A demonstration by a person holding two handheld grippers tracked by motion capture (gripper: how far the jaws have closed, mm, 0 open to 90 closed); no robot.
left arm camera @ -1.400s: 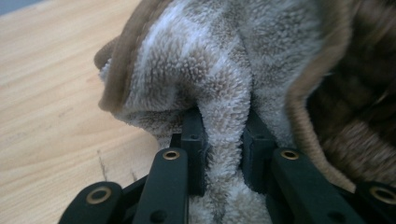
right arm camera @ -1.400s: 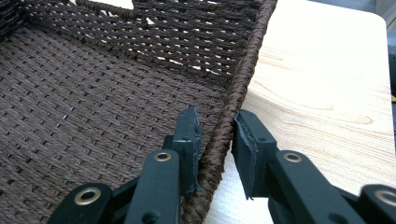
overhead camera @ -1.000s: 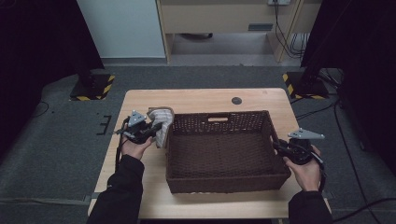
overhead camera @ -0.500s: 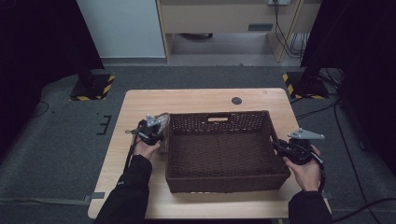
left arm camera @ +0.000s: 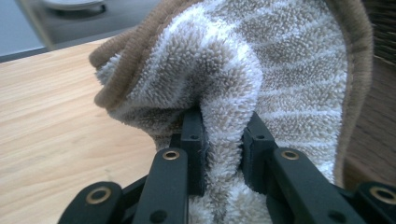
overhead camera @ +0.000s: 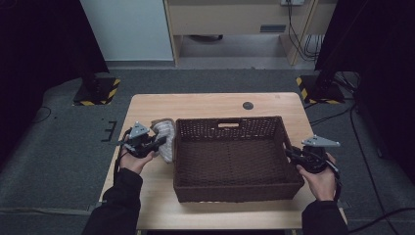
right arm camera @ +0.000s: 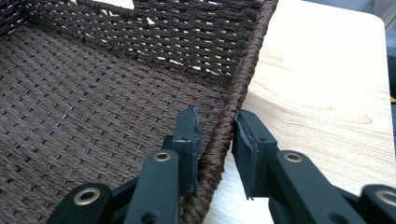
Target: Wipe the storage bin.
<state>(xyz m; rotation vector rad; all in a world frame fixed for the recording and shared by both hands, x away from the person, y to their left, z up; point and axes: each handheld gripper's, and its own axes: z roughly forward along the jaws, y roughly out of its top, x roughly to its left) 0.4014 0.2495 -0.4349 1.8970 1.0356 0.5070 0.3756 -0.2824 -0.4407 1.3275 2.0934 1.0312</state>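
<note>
A striped beige and white towel (overhead camera: 165,139) with a brown hem hangs bunched at the left end of the dark woven basket (overhead camera: 235,188). My left gripper (overhead camera: 157,142) is shut on a fold of it. In the left gripper view the towel (left arm camera: 261,70) bulges up between the pads of that gripper (left arm camera: 223,123). My right gripper (overhead camera: 289,154) is at the basket's right end. In the right gripper view it (right arm camera: 215,126) straddles the braided rim of the basket (right arm camera: 93,93), pads pressed on either side. Nothing lies inside the basket.
The basket stands in the middle of a light wooden table (overhead camera: 205,105). A small dark round spot (overhead camera: 248,105) sits near the far edge. Bare wood lies left of the towel and beyond the basket. Grey floor and black stands surround the table.
My left gripper swung right toward the basket with the towel, then came back left. The right hand and the basket have stayed put.
</note>
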